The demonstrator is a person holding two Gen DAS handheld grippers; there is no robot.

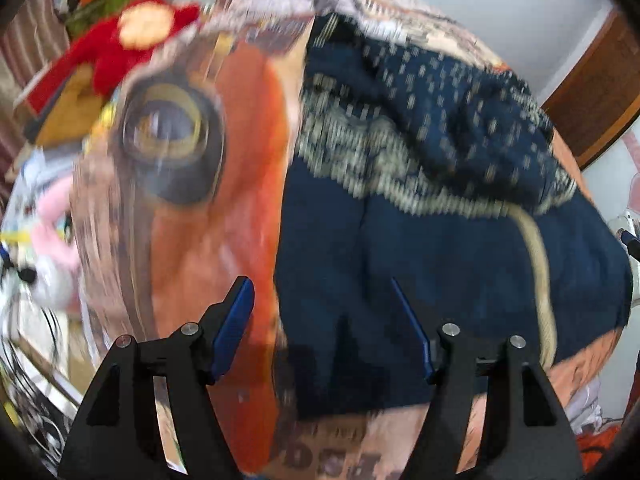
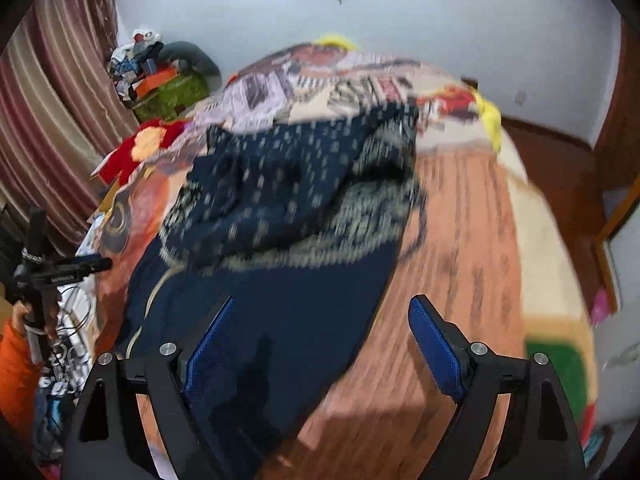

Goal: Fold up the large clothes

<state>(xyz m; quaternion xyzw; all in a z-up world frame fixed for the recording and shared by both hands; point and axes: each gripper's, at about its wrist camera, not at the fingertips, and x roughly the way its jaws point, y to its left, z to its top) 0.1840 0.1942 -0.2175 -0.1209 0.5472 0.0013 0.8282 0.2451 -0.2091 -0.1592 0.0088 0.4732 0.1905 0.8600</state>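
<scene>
A large navy garment [image 1: 440, 240] with cream patterned bands lies on a printed bedspread [image 1: 224, 200], its far part bunched into a heap. It also shows in the right wrist view [image 2: 280, 280], spread toward me. My left gripper [image 1: 320, 284] is open and empty, above the garment's near left edge. My right gripper [image 2: 320, 304] is open and empty, above the garment's near right edge, where it meets the orange, wood-print bedspread [image 2: 460, 260]. Both views are motion-blurred.
A red soft toy [image 1: 120, 48] and a pink one [image 1: 56, 216] lie at the bed's left edge. Striped curtains [image 2: 52, 120] hang at left. A camera rig [image 2: 52, 276] stands left of the bed. A wooden door frame [image 1: 592, 92] is at right.
</scene>
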